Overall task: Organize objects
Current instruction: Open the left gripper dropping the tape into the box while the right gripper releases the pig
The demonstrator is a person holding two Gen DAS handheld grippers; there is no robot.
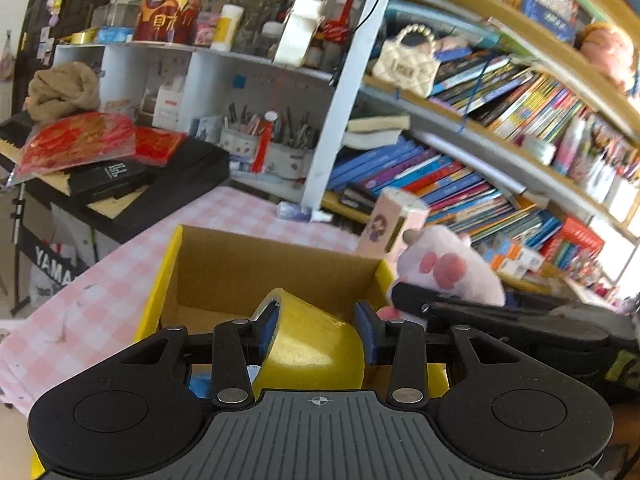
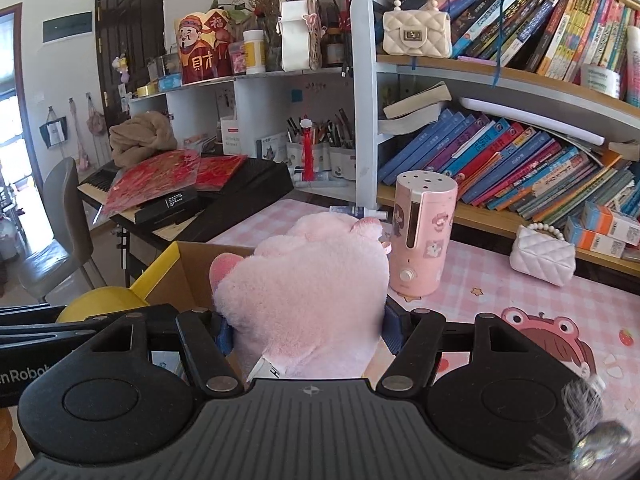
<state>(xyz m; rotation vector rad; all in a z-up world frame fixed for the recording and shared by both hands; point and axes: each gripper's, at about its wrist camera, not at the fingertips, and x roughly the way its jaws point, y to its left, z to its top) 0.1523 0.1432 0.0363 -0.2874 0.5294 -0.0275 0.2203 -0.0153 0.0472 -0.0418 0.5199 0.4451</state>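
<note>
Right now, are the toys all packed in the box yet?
Not yet. The box looks mostly bare inside. The left tool holds the yellow tape over the box, and the right tool holds the pink plush beside it. Both need dropping in. The pink bottle and white purse sit out on the table.

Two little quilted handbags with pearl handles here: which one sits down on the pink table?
The white quilted handbag with its pearl handle flopped over sits on the pink checked tablecloth. The cream quilted handbag stands upright on the upper bookshelf.
</note>
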